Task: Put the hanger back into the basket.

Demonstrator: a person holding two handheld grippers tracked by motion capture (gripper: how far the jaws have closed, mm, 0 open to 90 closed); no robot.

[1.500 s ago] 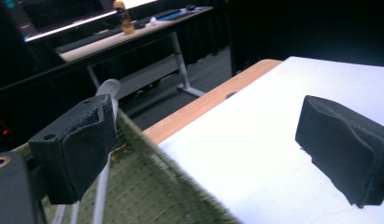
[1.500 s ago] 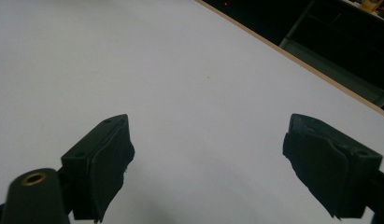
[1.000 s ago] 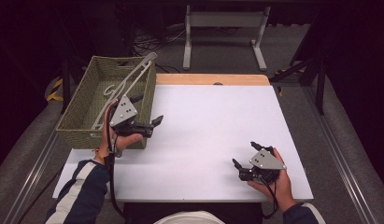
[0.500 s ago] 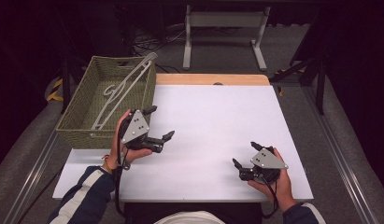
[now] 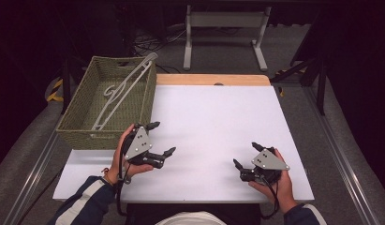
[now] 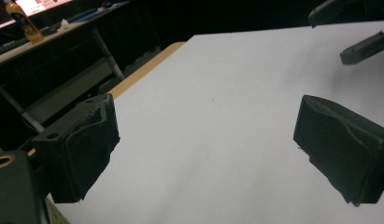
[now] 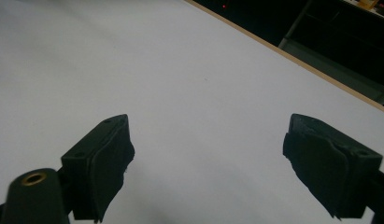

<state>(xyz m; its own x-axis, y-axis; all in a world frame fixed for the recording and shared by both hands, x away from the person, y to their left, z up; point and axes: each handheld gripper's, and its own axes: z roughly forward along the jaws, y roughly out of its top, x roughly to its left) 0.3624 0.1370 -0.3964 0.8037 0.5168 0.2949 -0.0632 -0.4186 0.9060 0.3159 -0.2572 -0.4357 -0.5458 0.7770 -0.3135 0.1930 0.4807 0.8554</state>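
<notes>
White bench filled mid-frame; left hand-held gripper at lower left and right hand-held gripper at lower right gaped wide, empty. Grey plastic hanger lay in the woven green basket, upper left.

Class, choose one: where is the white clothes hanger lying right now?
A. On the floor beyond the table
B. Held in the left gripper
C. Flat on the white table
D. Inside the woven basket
D: the white hanger rests in the woven basket, its far end leaning over the rim.
</notes>
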